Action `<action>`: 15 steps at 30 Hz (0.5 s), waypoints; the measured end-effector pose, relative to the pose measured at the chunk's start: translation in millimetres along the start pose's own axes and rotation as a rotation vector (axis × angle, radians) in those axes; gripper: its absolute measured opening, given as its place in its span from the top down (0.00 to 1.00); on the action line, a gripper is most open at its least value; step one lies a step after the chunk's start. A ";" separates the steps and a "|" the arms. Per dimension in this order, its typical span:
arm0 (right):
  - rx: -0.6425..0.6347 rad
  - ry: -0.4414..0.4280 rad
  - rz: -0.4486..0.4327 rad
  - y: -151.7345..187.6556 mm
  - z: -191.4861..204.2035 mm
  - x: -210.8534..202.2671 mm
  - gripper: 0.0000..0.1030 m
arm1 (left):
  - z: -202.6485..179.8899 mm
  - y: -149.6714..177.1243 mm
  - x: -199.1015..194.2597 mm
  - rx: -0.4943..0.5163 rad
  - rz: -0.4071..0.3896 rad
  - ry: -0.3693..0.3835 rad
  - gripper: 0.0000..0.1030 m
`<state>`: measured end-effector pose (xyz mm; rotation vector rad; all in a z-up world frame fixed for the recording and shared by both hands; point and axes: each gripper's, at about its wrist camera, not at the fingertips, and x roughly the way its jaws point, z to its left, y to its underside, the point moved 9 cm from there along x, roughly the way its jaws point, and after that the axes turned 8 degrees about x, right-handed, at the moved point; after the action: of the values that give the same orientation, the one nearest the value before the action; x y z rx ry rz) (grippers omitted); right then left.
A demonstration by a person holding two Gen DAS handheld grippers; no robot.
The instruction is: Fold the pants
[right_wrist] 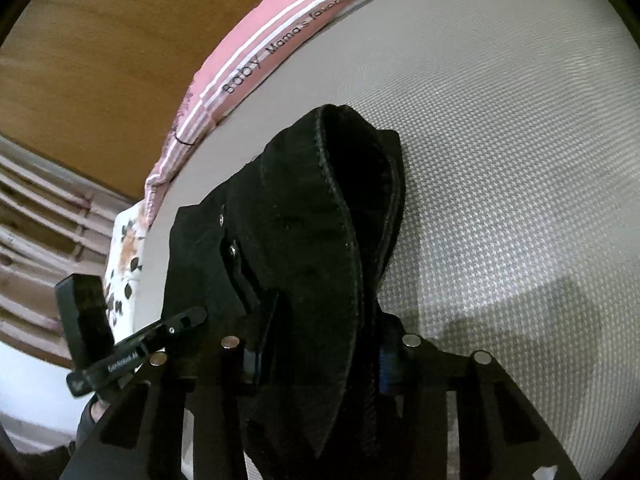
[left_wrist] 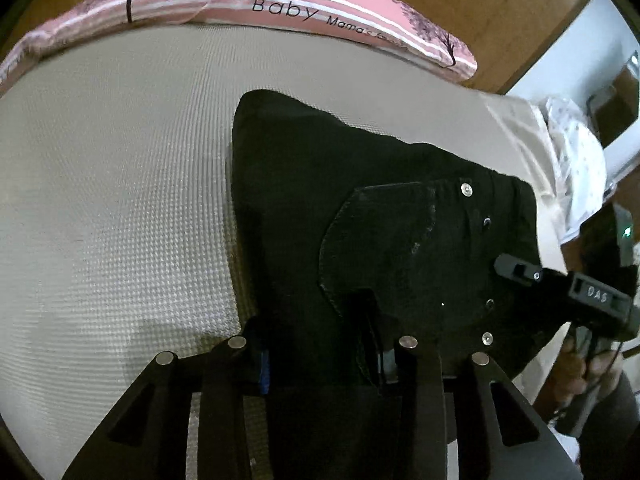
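Observation:
Black denim pants (left_wrist: pixel 380 200) lie bunched on a beige waffle-textured mattress (left_wrist: pixel 120 200), back pocket and rivets facing up. My left gripper (left_wrist: pixel 316 332) is shut on the near edge of the fabric, which fills the gap between its fingers. In the right wrist view the pants (right_wrist: pixel 304 220) rise as a thick folded ridge, and my right gripper (right_wrist: pixel 326 332) is shut on that fold. The right gripper (left_wrist: pixel 516 270) shows at the pants' right edge in the left wrist view. The left gripper (right_wrist: pixel 192 316) shows at the pants' left edge in the right wrist view.
A pink striped cushion printed "Baby" (left_wrist: pixel 280 4) runs along the mattress's far edge, before a wooden headboard (left_wrist: pixel 480 8). White patterned cloth (right_wrist: pixel 128 248) lies at the mattress's side. A person's hand (left_wrist: pixel 576 364) holds the right gripper. Bare mattress (right_wrist: pixel 500 160) spreads beside the pants.

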<state>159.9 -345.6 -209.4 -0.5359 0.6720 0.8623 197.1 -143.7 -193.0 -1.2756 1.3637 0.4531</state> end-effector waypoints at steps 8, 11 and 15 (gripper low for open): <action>0.022 0.018 -0.050 3.8 17.3 -9.8 0.72 | -6.4 -9.9 -13.2 0.052 -0.016 -0.015 0.77; 0.021 0.023 -0.055 6.8 26.1 -12.3 0.73 | -8.6 -10.3 -19.5 0.050 -0.025 -0.006 0.79; 0.012 0.021 -0.043 13.8 37.9 -13.7 0.74 | -2.8 -5.1 -26.5 0.021 -0.023 0.013 0.80</action>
<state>153.9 -319.6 -176.1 -0.5471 0.6818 0.8125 193.5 -136.9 -167.0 -1.2774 1.3601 0.4143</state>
